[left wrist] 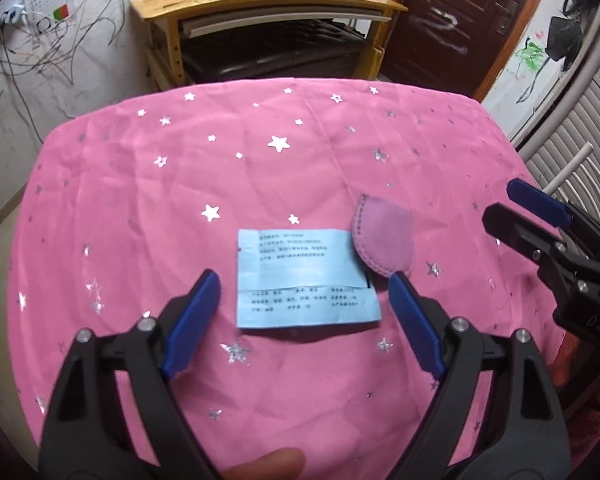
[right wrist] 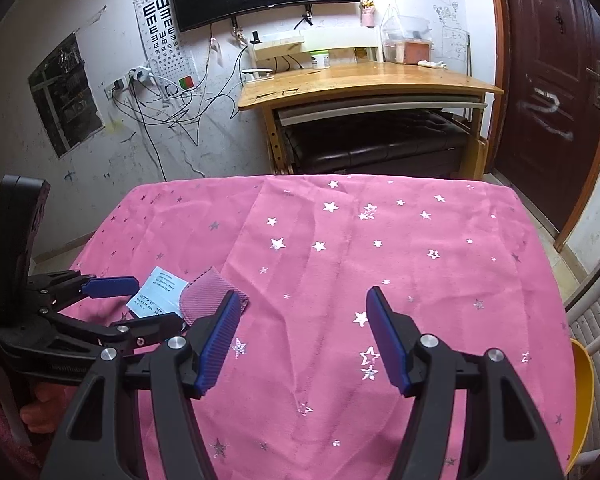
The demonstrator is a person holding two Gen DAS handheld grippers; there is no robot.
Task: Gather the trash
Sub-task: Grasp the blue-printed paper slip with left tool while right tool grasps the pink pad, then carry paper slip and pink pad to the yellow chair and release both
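Fingertip (left wrist: 268, 466) blurred at bottom edge. Left hand-held gripper (left wrist: 304, 300) spread wide, straddling flat pale-blue printed paper slip (left wrist: 306, 280) on pink star-printed cloth worktop (left wrist: 180, 184), likely lined up to pinch. Small pink stitched fabric pad (left wrist: 384, 242) overlapping slip's corner. Right hand-held gripper (right wrist: 302, 332) parted, empty, off beside. Print unreadable; no bin visible; yellow object (right wrist: 582, 400) cut off.

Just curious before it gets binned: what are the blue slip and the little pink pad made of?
The blue slip looks like thin matte paper: flat, creased across, printed with dark text. The pink pad seems soft fabric, perhaps felt or microfibre: fuzzy surface, stitched rim. I can't be sure.
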